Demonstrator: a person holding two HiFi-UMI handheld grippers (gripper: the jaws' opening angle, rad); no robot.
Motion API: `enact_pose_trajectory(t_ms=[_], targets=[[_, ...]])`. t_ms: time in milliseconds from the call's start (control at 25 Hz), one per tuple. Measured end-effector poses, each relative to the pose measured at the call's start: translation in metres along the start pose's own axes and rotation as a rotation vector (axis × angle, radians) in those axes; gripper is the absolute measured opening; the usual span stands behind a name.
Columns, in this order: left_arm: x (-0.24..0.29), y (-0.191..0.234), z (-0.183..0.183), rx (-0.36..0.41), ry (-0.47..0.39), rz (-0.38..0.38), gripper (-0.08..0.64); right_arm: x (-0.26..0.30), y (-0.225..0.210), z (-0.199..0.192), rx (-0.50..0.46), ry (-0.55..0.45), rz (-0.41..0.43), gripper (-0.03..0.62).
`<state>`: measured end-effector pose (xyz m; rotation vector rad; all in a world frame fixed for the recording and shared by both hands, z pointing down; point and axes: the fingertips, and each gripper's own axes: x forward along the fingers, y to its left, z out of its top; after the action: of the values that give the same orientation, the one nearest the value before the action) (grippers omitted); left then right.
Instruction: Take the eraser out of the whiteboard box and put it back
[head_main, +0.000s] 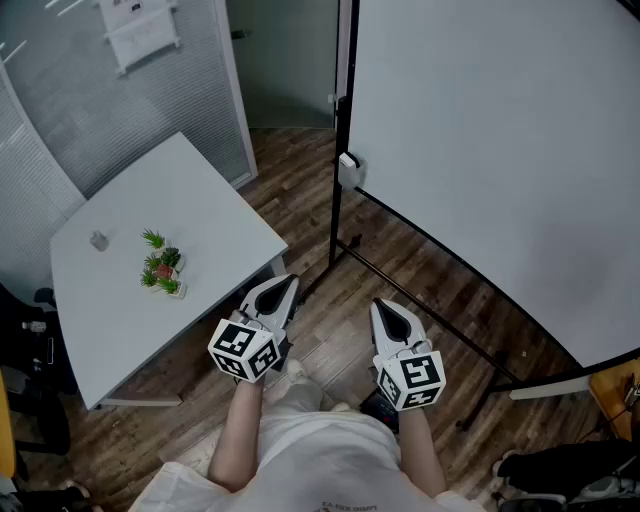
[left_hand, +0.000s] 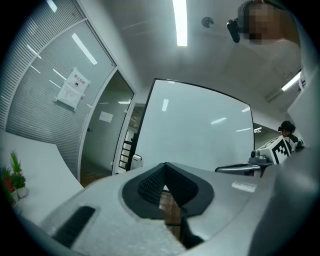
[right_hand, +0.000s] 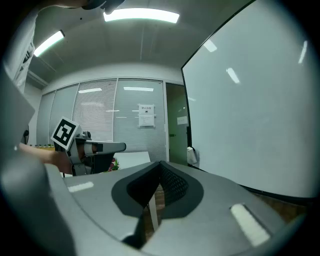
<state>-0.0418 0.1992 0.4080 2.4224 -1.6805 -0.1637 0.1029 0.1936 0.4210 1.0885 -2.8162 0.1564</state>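
Quick count first: two grippers, one whiteboard (head_main: 500, 150) on a black stand, one white table (head_main: 130, 300), one small whiteboard box (head_main: 347, 170), and one sheet of paper (head_main: 140, 35) on the glass wall. On the table sat a little cluster of potted plants (head_main: 162, 265) and one small grey thing (head_main: 98, 240) off to their left.

The person held the left gripper (head_main: 283, 288) and right gripper (head_main: 385, 312) side by side over the wood floor (head_main: 420, 270), both pointing toward the board. Both tongs were closed, tips together, with nothing between them.

The whiteboard box was fixed to the board's left edge post. The eraser couldn't be made out in any view, so whether it sat in that box was unclear.

Only the head view gave the whole tabletop, the grey thing and the stand's feet. The right gripper view showed its own closed jaws up close, plus the box (right_hand: 191, 155) and the paper (right_hand: 146, 116) more head-on, and the other gripper off to the left. The left gripper view added ceiling light strips (left_hand: 180, 22) and an open doorway (left_hand: 107, 130).
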Motion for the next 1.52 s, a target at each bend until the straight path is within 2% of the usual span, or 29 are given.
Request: enact_pose_trajectory(t_ms=[360,480,520,560,600,640,720,880,1160,1520], targets=[[-0.007,-0.003,0.000,0.000,-0.006,0.010,0.006,-0.005,0.000,-0.002,0.010,0.002,-0.007,0.000],[-0.006,-0.001,-0.002,0.000,-0.015,0.026,0.005,-0.007,-0.003,0.001,0.031,-0.029,-0.012,0.002],[-0.004,0.000,-0.005,0.003,-0.013,0.038,0.046,-0.007,-0.002,0.002,0.045,-0.036,-0.001,0.004],[-0.001,0.001,-0.008,0.002,-0.003,0.048,0.208,-0.007,-0.001,0.001,0.064,-0.035,0.016,0.099],[0.002,0.000,-0.013,-0.004,0.015,0.053,0.330,-0.007,0.000,-0.001,0.084,-0.028,0.033,0.213],[0.004,-0.002,-0.016,-0.012,0.031,0.052,0.366,-0.007,-0.001,-0.002,0.100,-0.021,0.041,0.286],[0.008,-0.009,-0.019,-0.011,0.046,0.040,0.393,-0.009,-0.004,-0.004,0.113,-0.016,0.035,0.317],[0.013,-0.014,-0.021,0.020,0.061,0.030,0.403,-0.007,-0.009,-0.006,0.120,-0.014,0.036,0.324],[0.042,0.003,-0.019,0.026,0.080,0.017,0.403,0.017,-0.030,-0.005,0.135,-0.009,0.010,0.324],[0.140,0.068,-0.020,0.028,0.122,-0.057,0.402,0.109,-0.084,-0.006,0.149,0.024,-0.054,0.321]])
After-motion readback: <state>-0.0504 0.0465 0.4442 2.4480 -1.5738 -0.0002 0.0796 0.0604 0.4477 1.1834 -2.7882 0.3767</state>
